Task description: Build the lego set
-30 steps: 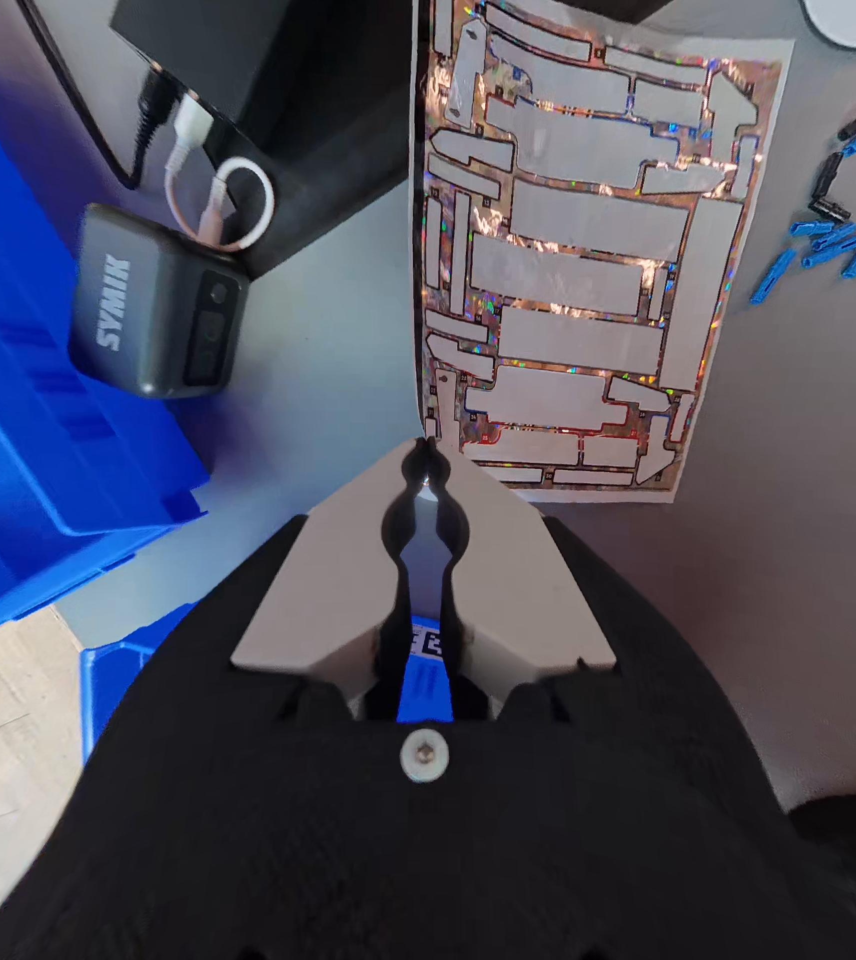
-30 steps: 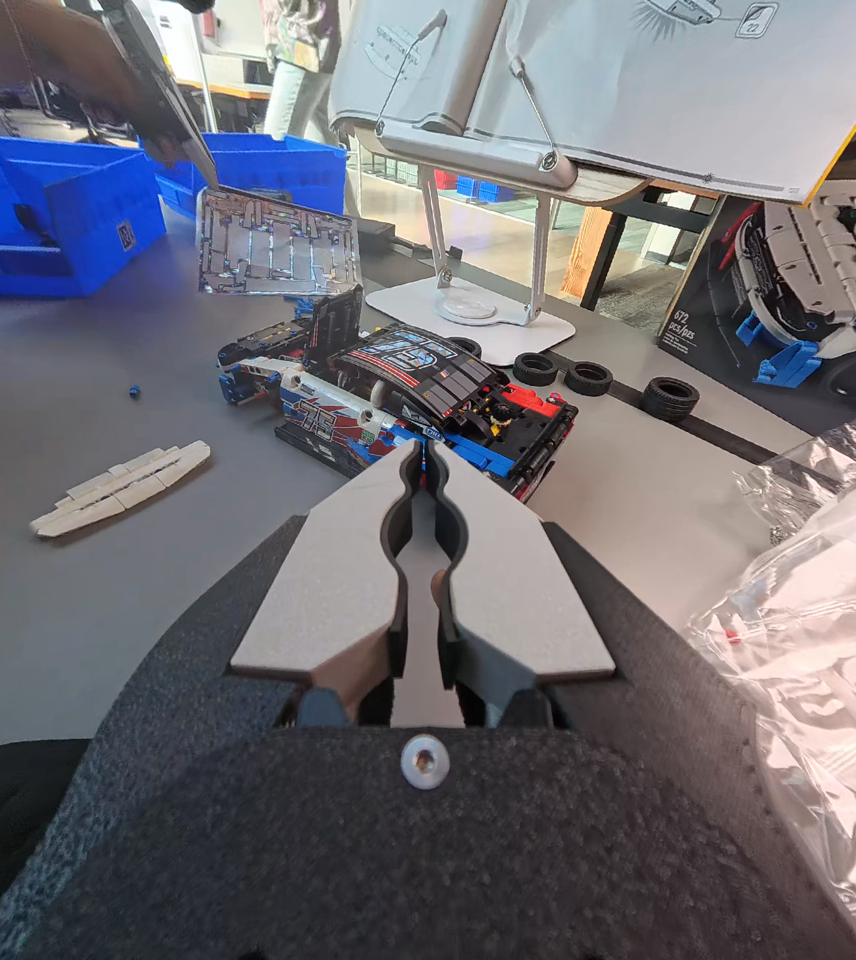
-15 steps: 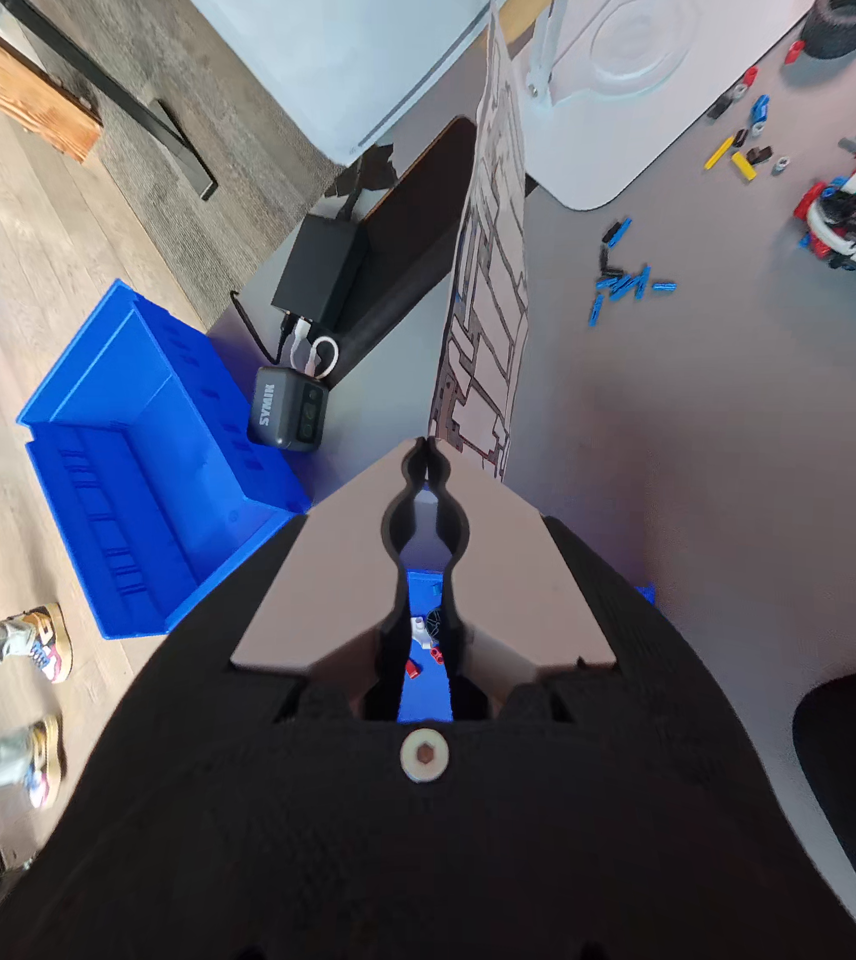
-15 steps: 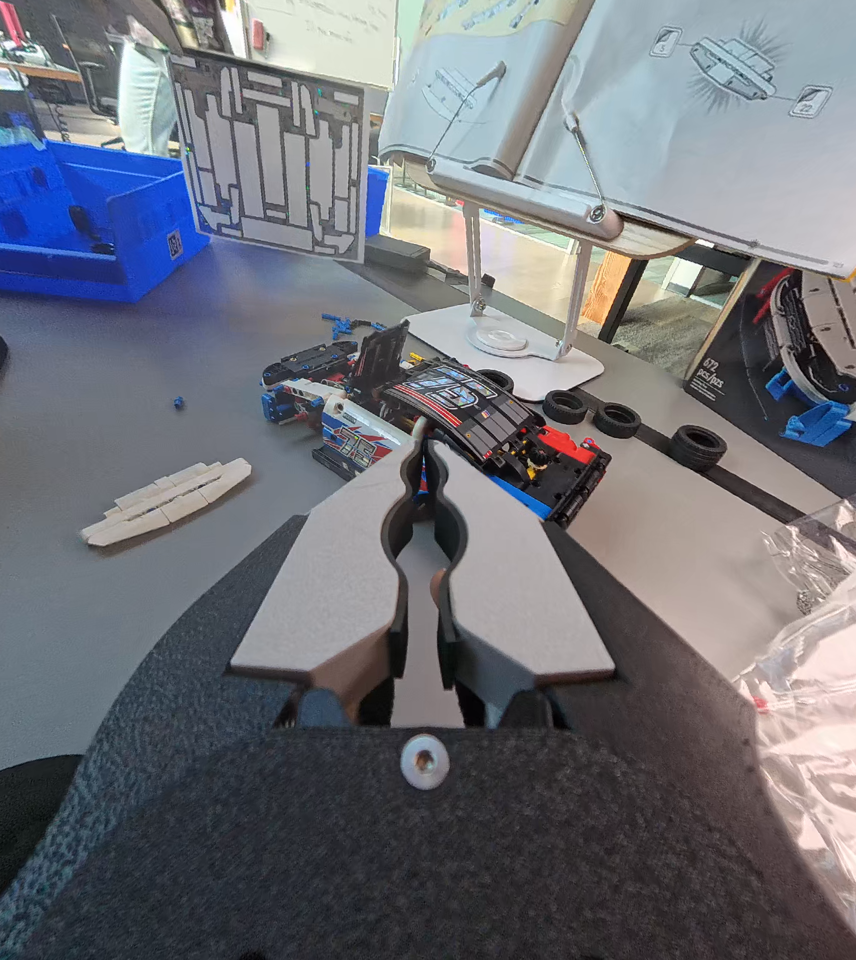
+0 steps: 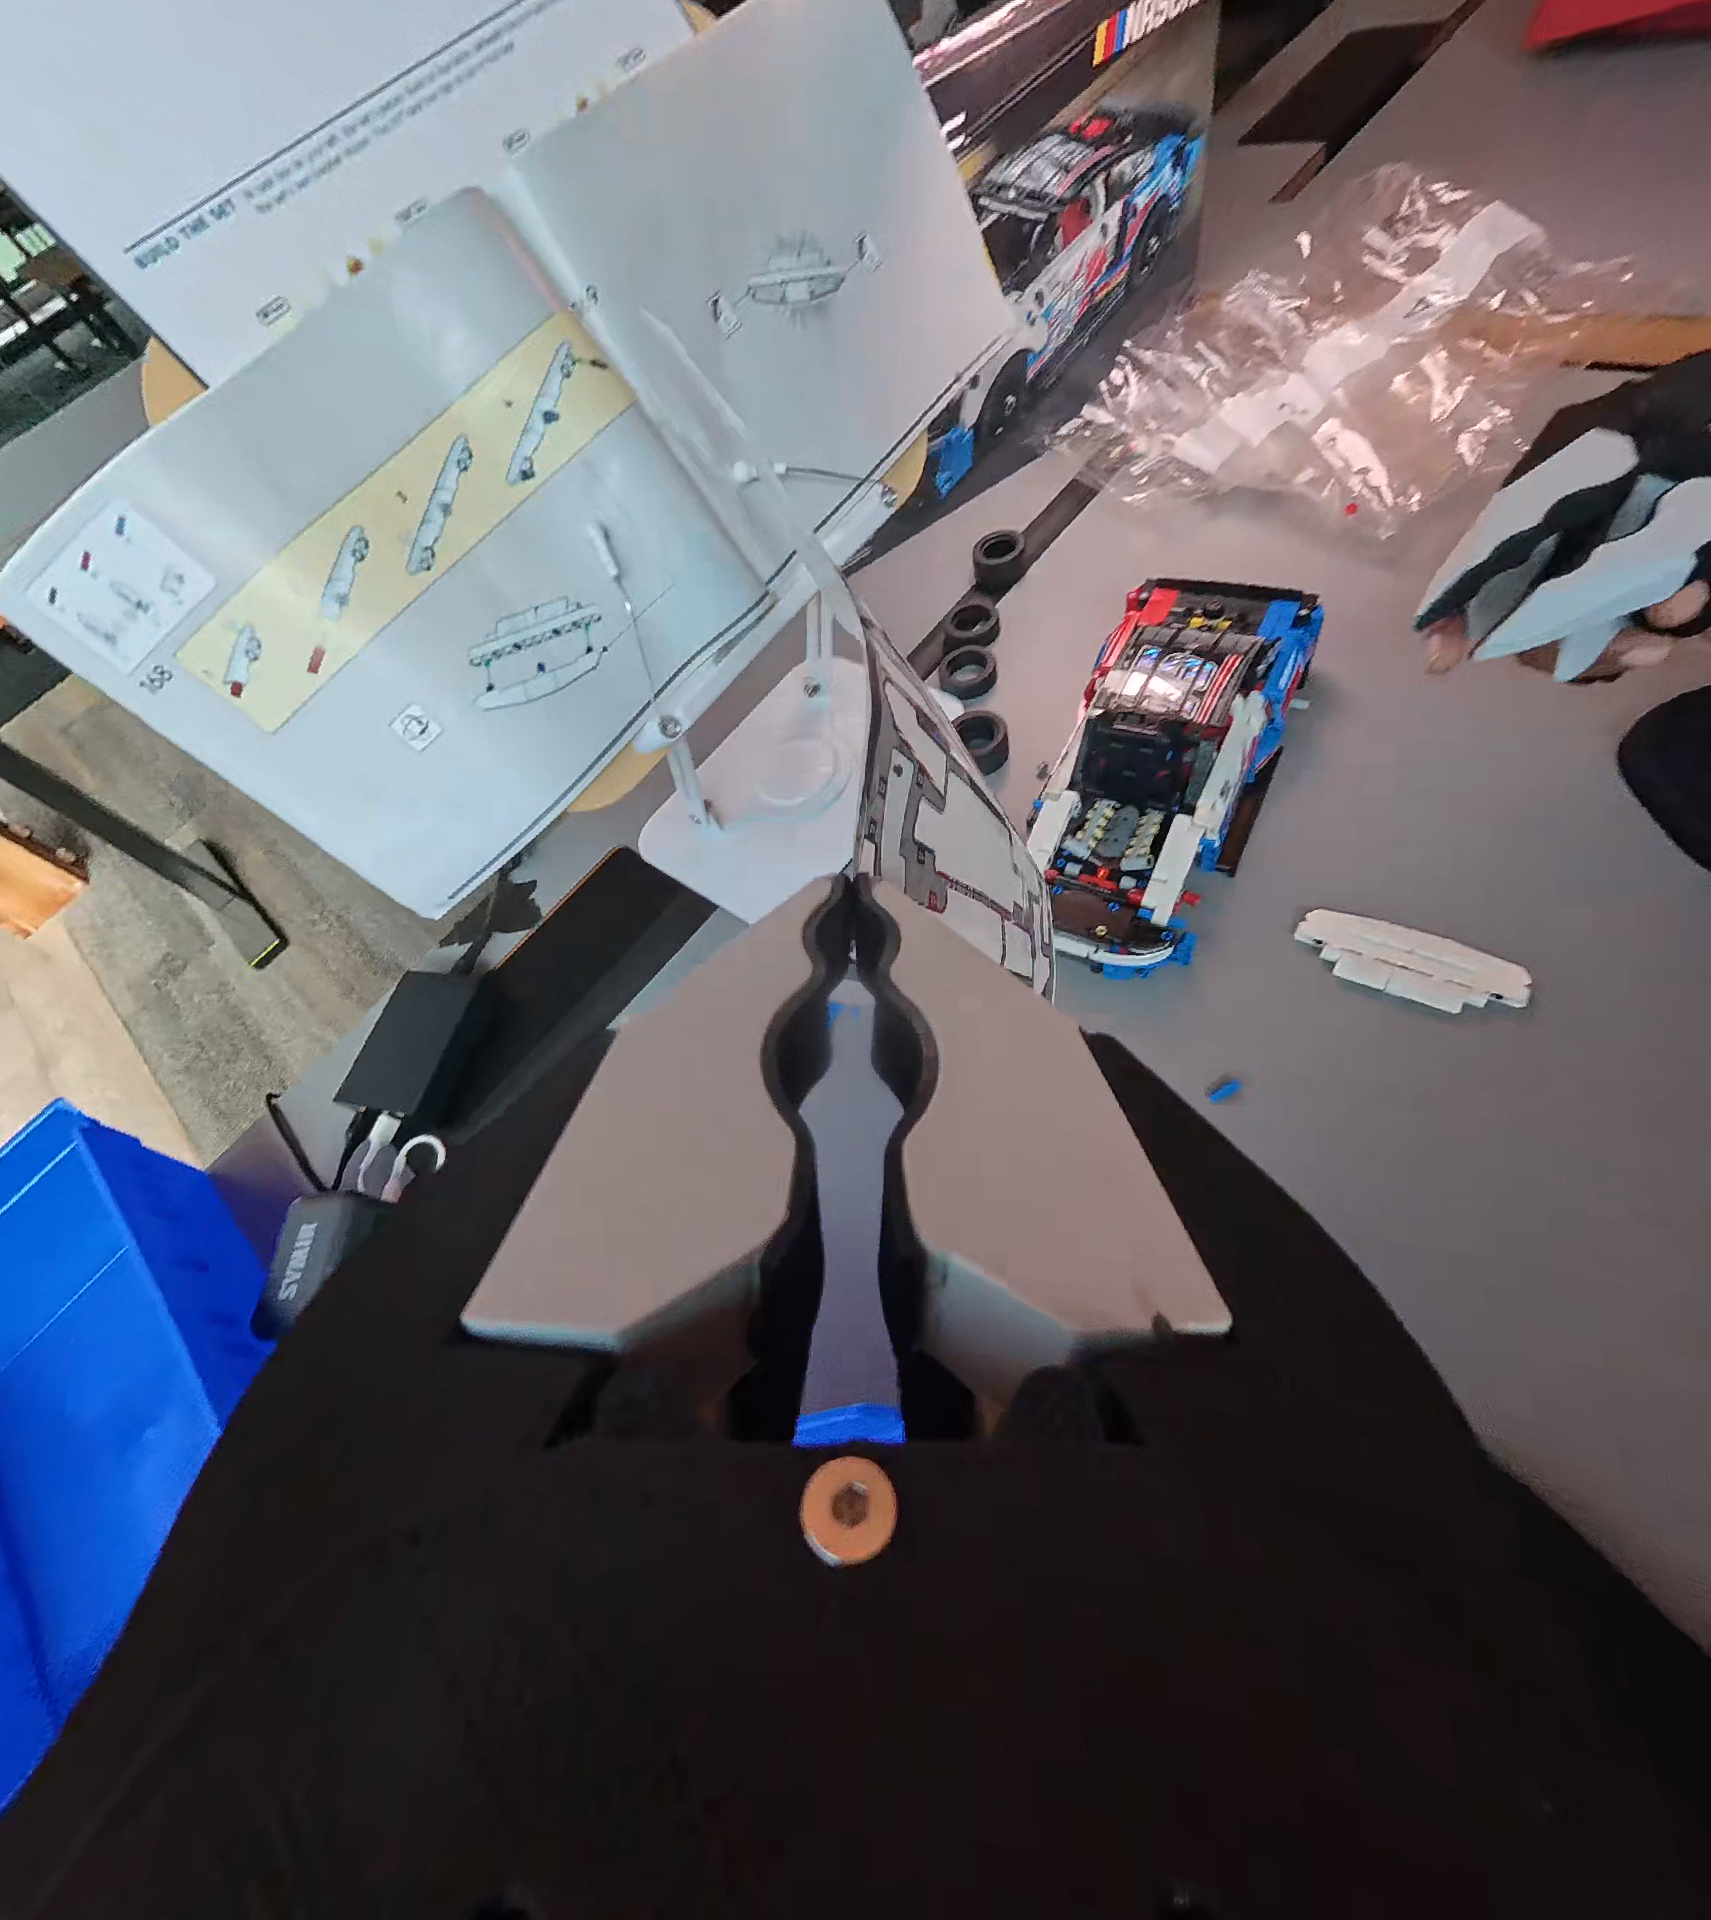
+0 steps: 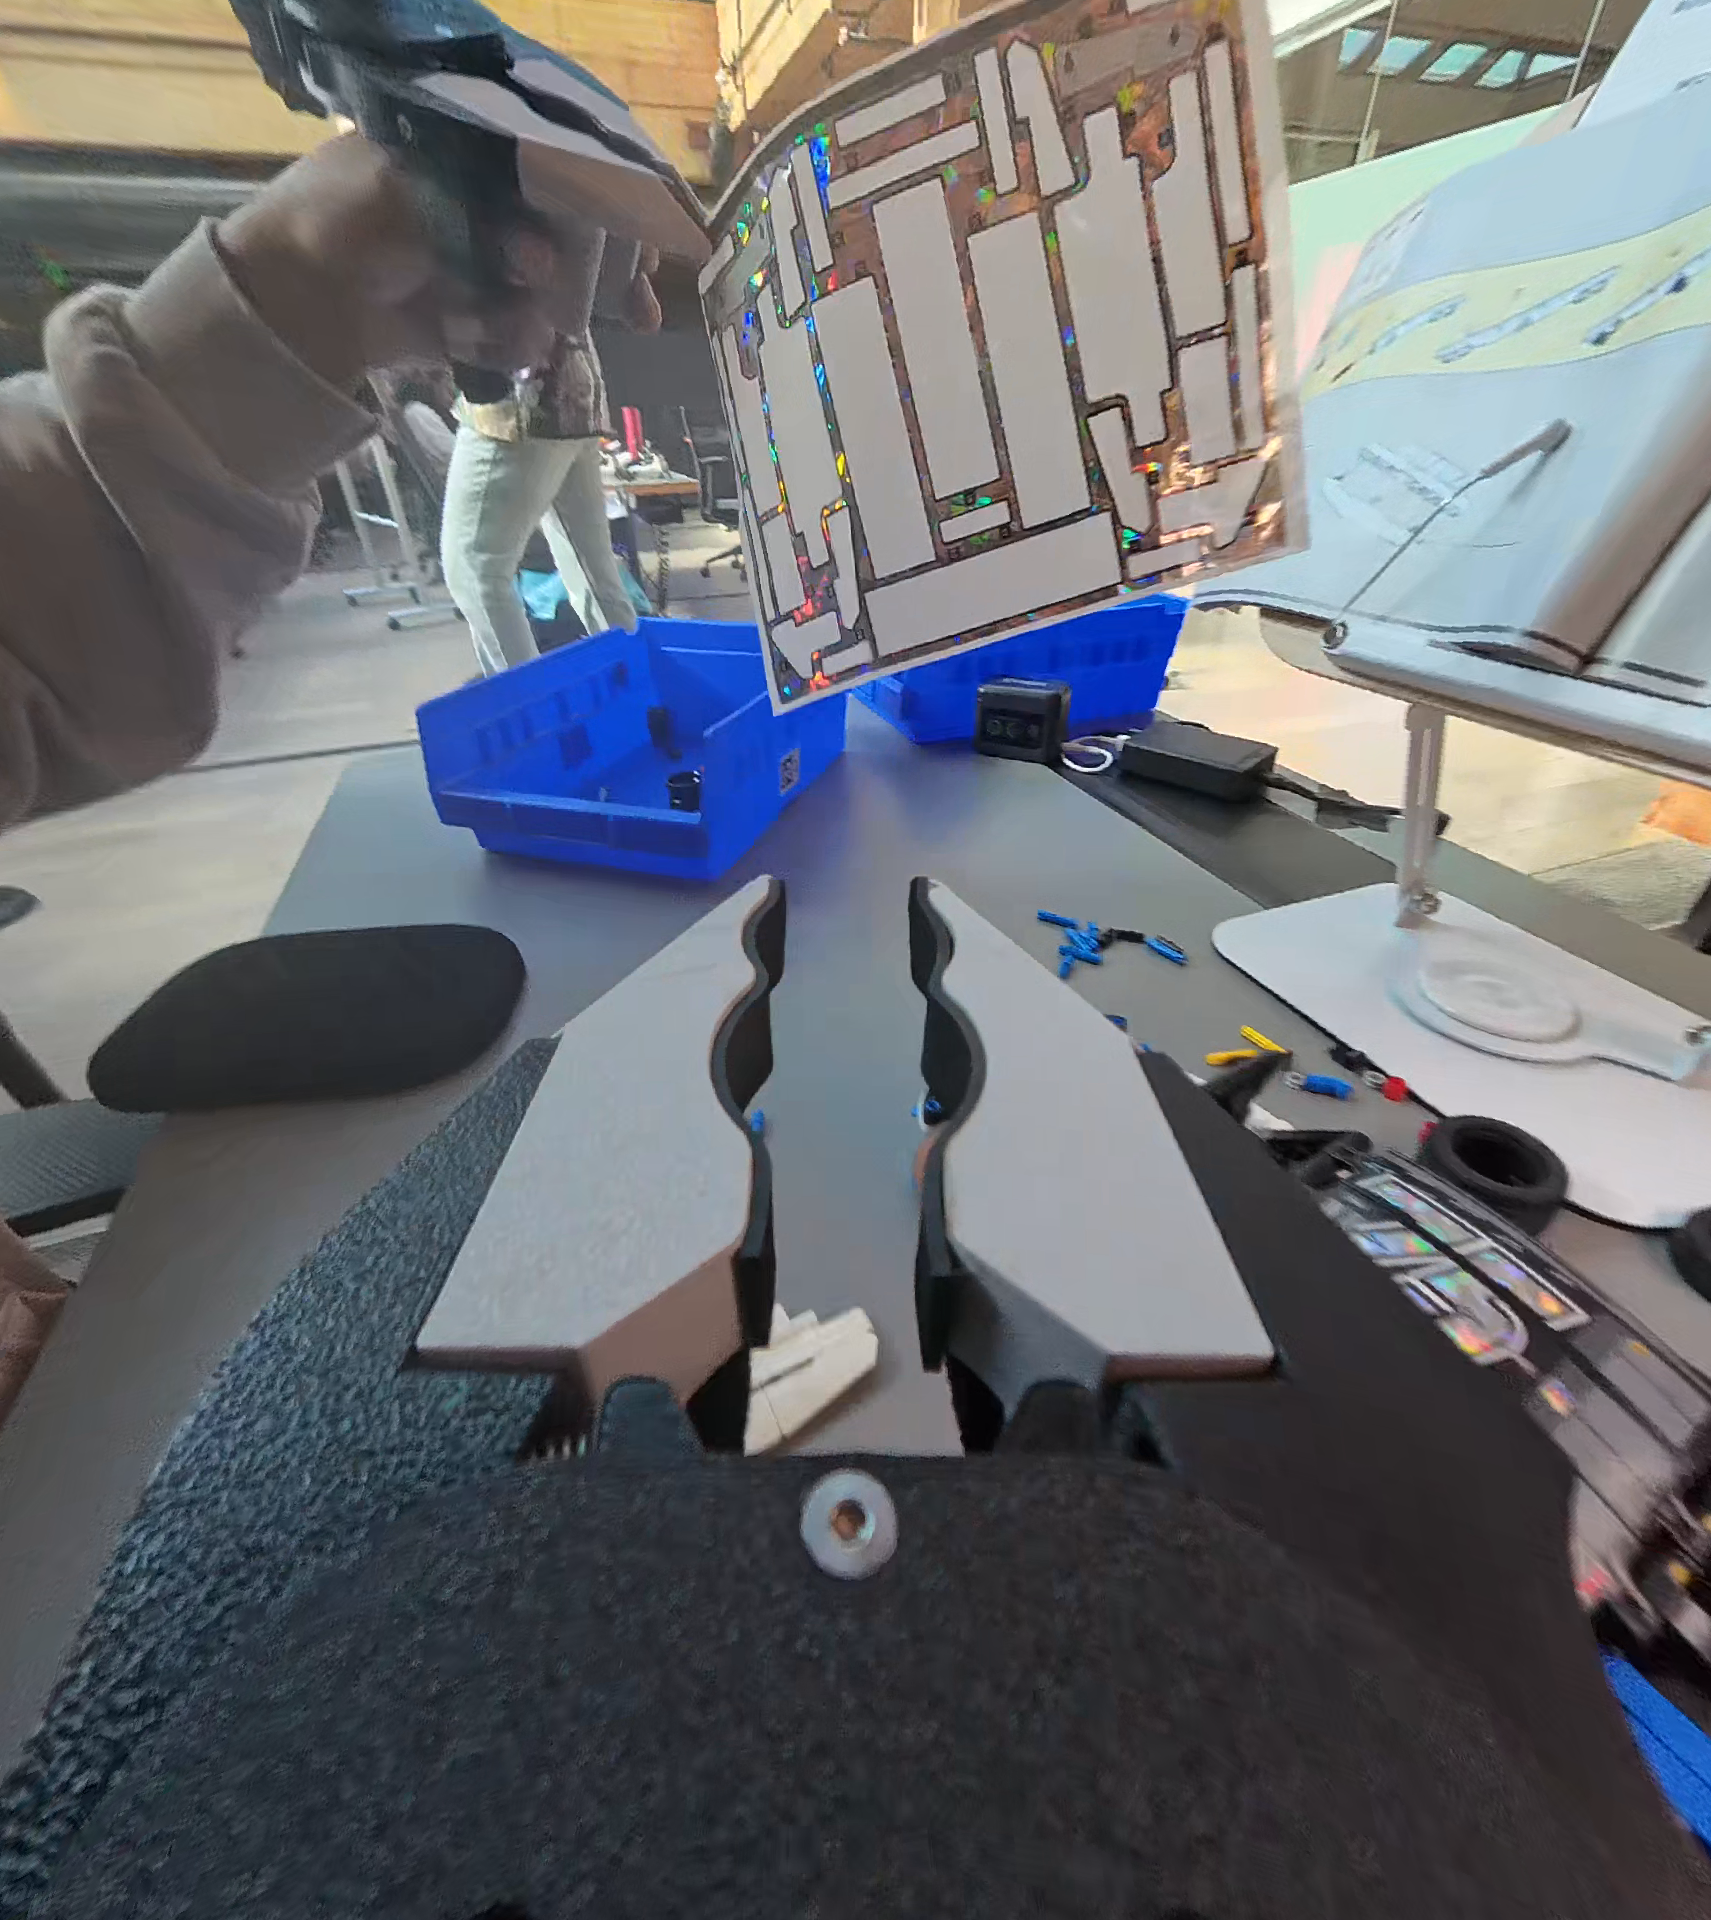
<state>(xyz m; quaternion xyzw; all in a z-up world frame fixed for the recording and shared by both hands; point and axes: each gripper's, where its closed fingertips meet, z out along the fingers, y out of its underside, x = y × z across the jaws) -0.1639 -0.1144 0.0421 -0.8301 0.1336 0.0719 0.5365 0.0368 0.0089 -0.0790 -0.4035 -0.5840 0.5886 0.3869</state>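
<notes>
Lego car (image 5: 1168, 769) sits on the grey table (image 5: 1453, 1195), nose toward you in the left wrist view, its long axis running away from you toward the four loose tyres (image 5: 981, 665). Your left hand-held gripper (image 5: 849, 894) is clenched on one corner of the sticker sheet (image 6: 996, 343), which it holds up in the air, well above the table and up and to the left of your right hand-held gripper (image 6: 846, 899). That right one is released, jaws apart and empty, low over the table. The car lies just to its right (image 6: 1516, 1320), and the white curved piece (image 5: 1412, 958) shows under it. I judge the right is the free and nearer one, so the sheet's lower edge facing it is what the coming move turns on.
</notes>
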